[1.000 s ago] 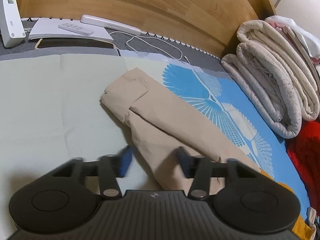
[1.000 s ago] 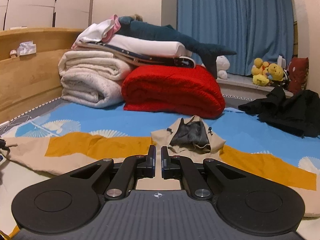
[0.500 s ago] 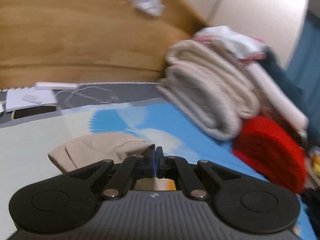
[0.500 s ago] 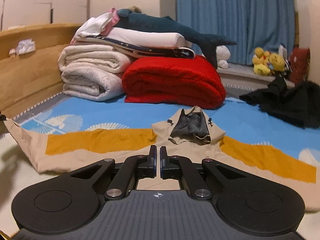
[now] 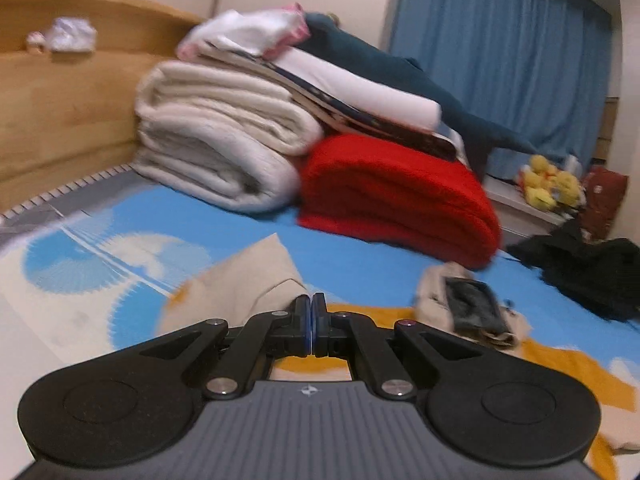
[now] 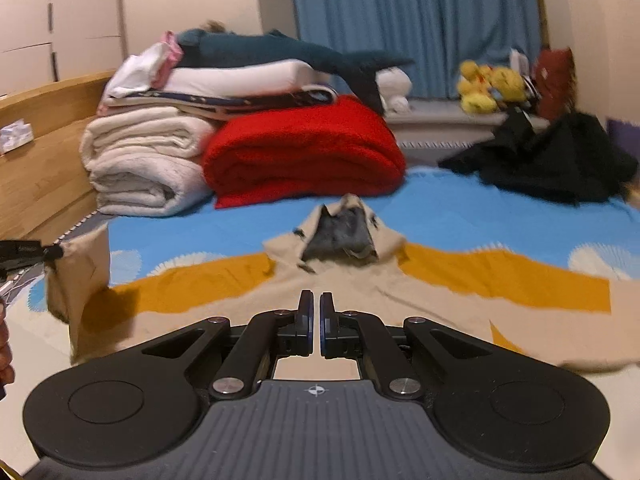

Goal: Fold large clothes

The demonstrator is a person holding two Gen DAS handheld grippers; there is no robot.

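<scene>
Fingers of my left gripper [image 5: 310,314] are pressed tight together, and a fold of the beige sleeve [image 5: 256,276] is pinched between them. That sleeve rises from the bed into the closed tips, so its cuff end hangs in the air in front of my left camera. From my right camera I see the same thing from the side: the left gripper [image 6: 52,252] comes in at the left edge, pointing roughly level, with the sleeve [image 6: 80,276] draped down from its tip and casting a shadow on the garment below.

My right gripper [image 6: 315,322] points slightly downward over the hoodie [image 6: 360,292]. Its pads stand almost together with only a thin slit between them, and I see no cloth in that slit. The tips hover just above the beige chest of the hoodie, near its middle, with the hood [image 6: 344,232] lying open farther ahead, dark lining up.

The hoodie is spread flat on the blue patterned bedspread [image 6: 240,220], mustard bands running out along both sleeves. Behind it sit a folded red blanket [image 6: 304,148] and a stack of cream blankets [image 6: 144,164] against the wooden headboard [image 6: 40,160]. A heap of black clothing [image 6: 552,164] lies well apart to the right. Part of a hand [image 6: 6,344] shows at the far left edge of my right view.
</scene>
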